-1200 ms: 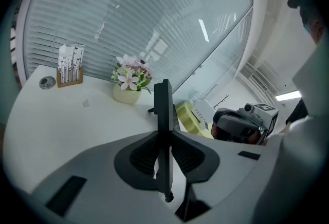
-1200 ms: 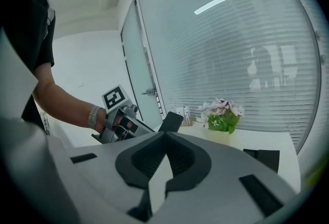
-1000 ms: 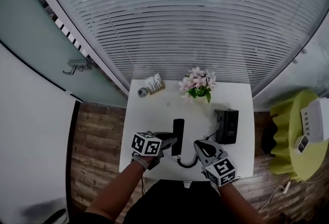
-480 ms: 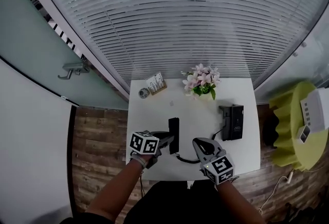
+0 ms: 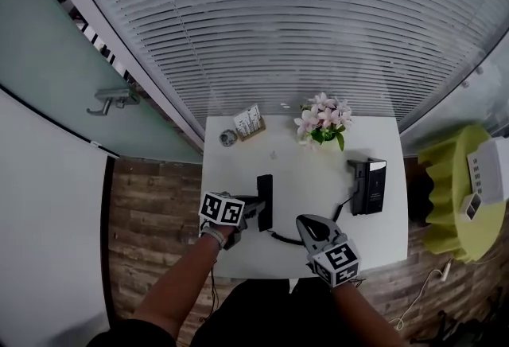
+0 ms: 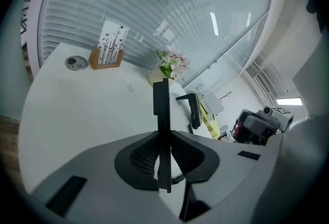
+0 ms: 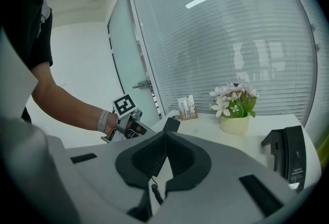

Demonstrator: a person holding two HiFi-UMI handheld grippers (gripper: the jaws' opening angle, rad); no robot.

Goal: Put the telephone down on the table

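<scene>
A black telephone handset [image 5: 264,200] hangs over the left middle of the white table [image 5: 302,166], standing on edge. My left gripper [image 5: 256,208] is shut on its lower part; in the left gripper view the handset [image 6: 162,110] runs straight up between the pads. I cannot tell whether it touches the tabletop. A coiled cord [image 5: 280,239] leads from it to the black phone base [image 5: 370,186] at the table's right. My right gripper [image 5: 306,224] hovers near the front edge, jaws closed on nothing, with the cord [image 7: 154,189] just below it.
A pot of pink flowers [image 5: 322,118] stands at the table's back, a card holder [image 5: 249,122] and a small round dish [image 5: 228,138] at the back left. A yellow-green stool [image 5: 461,194] with a white device stands to the right. Blinds and a glass wall lie behind.
My left gripper has carried the handset a little to the left over the table. The right gripper has hardly moved.
</scene>
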